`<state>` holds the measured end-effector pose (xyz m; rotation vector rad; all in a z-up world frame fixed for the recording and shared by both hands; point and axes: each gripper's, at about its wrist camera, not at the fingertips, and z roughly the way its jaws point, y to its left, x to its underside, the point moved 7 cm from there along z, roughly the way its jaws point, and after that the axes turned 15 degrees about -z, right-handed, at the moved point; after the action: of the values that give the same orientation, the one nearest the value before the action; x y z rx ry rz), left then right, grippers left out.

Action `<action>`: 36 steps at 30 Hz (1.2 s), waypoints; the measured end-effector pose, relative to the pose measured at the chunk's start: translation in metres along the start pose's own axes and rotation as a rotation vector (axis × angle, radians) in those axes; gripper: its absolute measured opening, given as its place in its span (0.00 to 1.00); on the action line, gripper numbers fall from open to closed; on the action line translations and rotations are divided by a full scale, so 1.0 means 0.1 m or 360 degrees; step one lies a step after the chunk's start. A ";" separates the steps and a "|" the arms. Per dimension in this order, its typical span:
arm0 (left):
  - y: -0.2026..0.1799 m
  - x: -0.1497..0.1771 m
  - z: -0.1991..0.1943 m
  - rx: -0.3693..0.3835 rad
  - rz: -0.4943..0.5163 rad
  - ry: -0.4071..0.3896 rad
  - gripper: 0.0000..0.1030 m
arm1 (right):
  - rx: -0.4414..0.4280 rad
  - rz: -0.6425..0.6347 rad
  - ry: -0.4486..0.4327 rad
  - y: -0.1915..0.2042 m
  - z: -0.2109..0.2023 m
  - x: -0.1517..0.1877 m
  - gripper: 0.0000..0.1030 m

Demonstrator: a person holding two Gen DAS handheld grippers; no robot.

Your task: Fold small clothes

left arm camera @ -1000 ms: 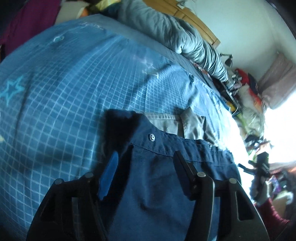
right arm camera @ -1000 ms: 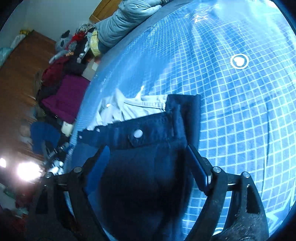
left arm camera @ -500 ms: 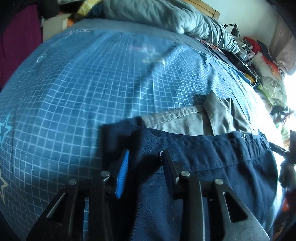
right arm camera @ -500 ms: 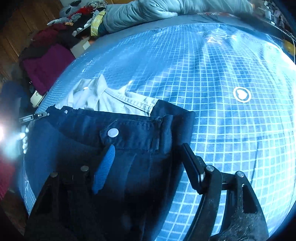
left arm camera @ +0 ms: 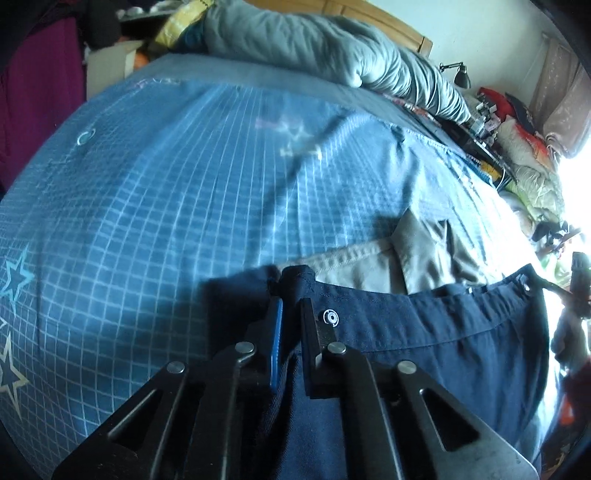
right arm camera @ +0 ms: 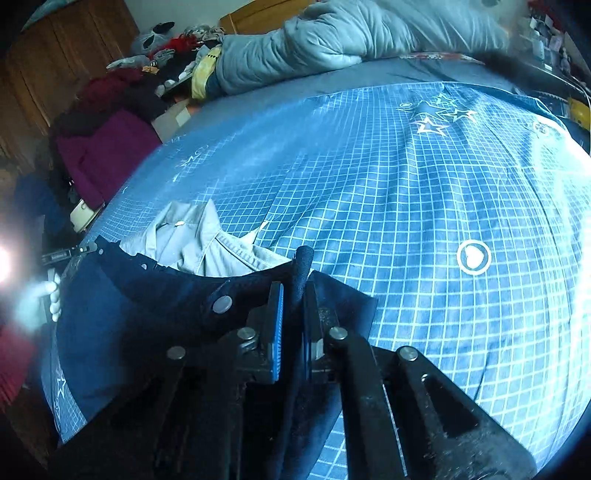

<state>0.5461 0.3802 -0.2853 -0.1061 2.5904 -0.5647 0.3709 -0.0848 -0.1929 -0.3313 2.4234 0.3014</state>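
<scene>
Both tongs are clenched on the waistband of the navy shorts (left arm camera: 424, 354); my left tongs (left arm camera: 291, 314) pinch one end, my right tongs (right arm camera: 293, 295) the other; the shorts lie on the bed (right arm camera: 406, 221), overlapping a grey garment (left arm camera: 399, 258); folding looks barely begun

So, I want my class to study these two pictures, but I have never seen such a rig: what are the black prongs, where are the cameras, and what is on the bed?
No robot here: a person holds a two-finger gripper in each hand, and each carries a fisheye camera that looks along its fingers. One picture is from the left gripper, the other from the right gripper. The round bulge is only the lens. On the blue checked bedcover lie dark blue shorts, partly over a grey garment. Each gripper is shut on the shorts' waistband, one at each end. Behind lies a grey duvet.
</scene>
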 end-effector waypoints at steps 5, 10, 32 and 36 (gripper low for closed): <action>0.22 0.05 0.37 -0.0123 -0.0070 0.0073 0.07 | 0.0021 0.0049 0.0046 -0.09 0.22 0.09 0.08; 0.34 0.00 0.47 -0.0053 -0.0174 0.0049 0.14 | 0.0059 0.0053 0.0174 -0.13 0.49 0.37 0.08; -0.23 1.92 -0.52 0.0552 -0.0315 0.0198 0.15 | -0.0399 -0.0358 0.0196 2.70 -0.24 1.47 0.31; 0.95 1.63 -1.02 0.0259 -0.0593 -0.0084 0.18 | -0.0215 -0.0252 0.0217 2.23 -0.46 1.48 0.35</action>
<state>0.3568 0.4767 -0.3147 -0.5487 2.4734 -0.8890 0.1633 0.0878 -0.2248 -0.6187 2.4970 0.3832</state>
